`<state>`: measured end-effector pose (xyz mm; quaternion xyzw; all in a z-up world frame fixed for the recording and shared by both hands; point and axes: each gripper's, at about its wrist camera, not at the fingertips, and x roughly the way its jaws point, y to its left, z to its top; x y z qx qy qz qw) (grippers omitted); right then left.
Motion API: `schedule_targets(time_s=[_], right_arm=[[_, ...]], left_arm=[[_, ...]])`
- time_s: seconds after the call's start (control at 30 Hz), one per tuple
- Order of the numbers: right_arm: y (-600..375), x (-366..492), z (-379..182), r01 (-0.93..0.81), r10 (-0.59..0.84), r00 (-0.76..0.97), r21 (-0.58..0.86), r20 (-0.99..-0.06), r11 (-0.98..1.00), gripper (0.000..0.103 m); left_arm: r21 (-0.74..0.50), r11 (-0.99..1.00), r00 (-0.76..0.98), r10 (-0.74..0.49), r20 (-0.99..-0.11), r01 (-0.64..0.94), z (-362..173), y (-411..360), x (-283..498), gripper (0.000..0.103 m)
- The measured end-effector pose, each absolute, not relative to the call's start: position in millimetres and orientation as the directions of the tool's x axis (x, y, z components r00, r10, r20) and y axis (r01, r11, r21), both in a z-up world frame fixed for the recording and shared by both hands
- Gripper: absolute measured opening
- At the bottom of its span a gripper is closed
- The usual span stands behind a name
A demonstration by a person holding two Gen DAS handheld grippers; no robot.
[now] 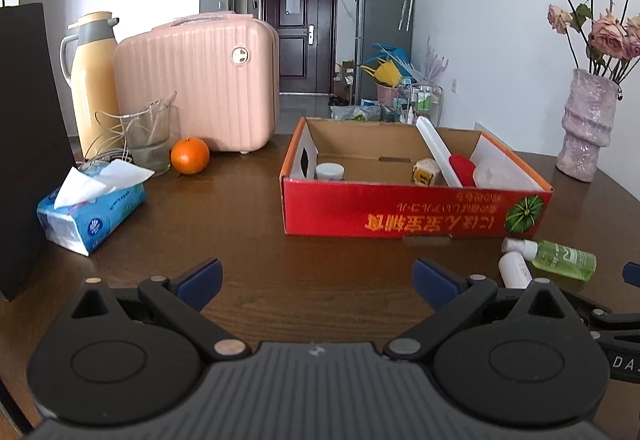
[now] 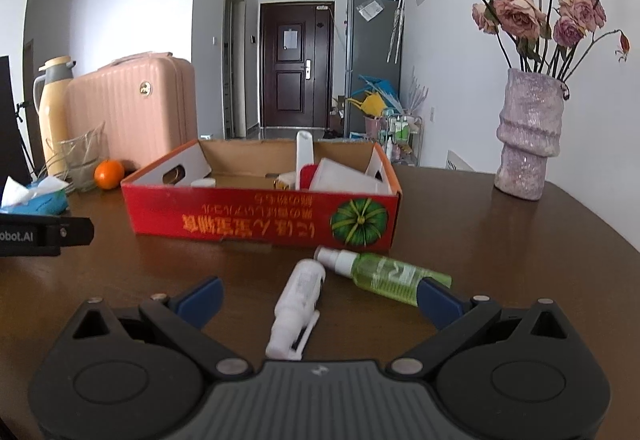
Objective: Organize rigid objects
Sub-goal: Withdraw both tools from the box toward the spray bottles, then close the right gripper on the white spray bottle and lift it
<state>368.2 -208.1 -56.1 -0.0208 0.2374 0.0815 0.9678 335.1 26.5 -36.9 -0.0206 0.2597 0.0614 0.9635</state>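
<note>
A red cardboard box (image 1: pixel 400 208) (image 2: pixel 260 216) stands open on the brown table, holding a white jar (image 1: pixel 329 172), a small yellow pack, a white tube, a red item and white packets. In front of it lie a white spray bottle (image 2: pixel 298 304) (image 1: pixel 516 270) and a green bottle (image 2: pixel 384 274) (image 1: pixel 564 258). My right gripper (image 2: pixel 320 300) is open, low over the table, with the white spray bottle lying between its fingers. My left gripper (image 1: pixel 318 280) is open and empty, left of the bottles.
At the left stand a tissue pack (image 1: pixel 92 212), an orange (image 1: pixel 190 156), a glass (image 1: pixel 150 138), a yellow thermos (image 1: pixel 94 80), a pink case (image 1: pixel 200 88) and a black bag (image 1: pixel 24 144). A vase of dried roses (image 2: pixel 528 136) stands at the right rear.
</note>
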Motion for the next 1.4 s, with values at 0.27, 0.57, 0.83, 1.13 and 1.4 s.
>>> schedule_targets(time_s=[0.27, 0.57, 0.83, 1.13, 1.4], right_arm=[[-207, 369, -59, -0.167, 0.147, 0.865, 0.002, -0.48, 0.986, 0.103], [-194, 394, -70, -0.203, 0.163, 0.804, -0.007, -0.572, 0.979, 0.1], [-190, 438, -88, -0.182, 0.157, 0.729, 0.032, -0.666, 0.983, 0.088], [-182, 455, -92, -0.152, 0.13, 0.727, 0.027, -0.674, 0.988, 0.066], [-178, 444, -90, -0.176, 0.129, 0.755, -0.009, -0.643, 0.984, 0.032]], left_arm=[[-0.014, 0.991, 0.853, 0.109, -0.511, -0.135, -38, 29, 334, 0.103], [-0.023, 0.988, 0.838, 0.117, -0.533, -0.153, -41, 34, 340, 0.103], [-0.028, 0.987, 0.83, 0.12, -0.545, -0.161, -43, 37, 343, 0.103], [-0.043, 0.984, 0.822, 0.117, -0.557, -0.17, -42, 41, 343, 0.103], [-0.053, 0.983, 0.817, 0.117, -0.565, -0.178, -41, 44, 344, 0.103]])
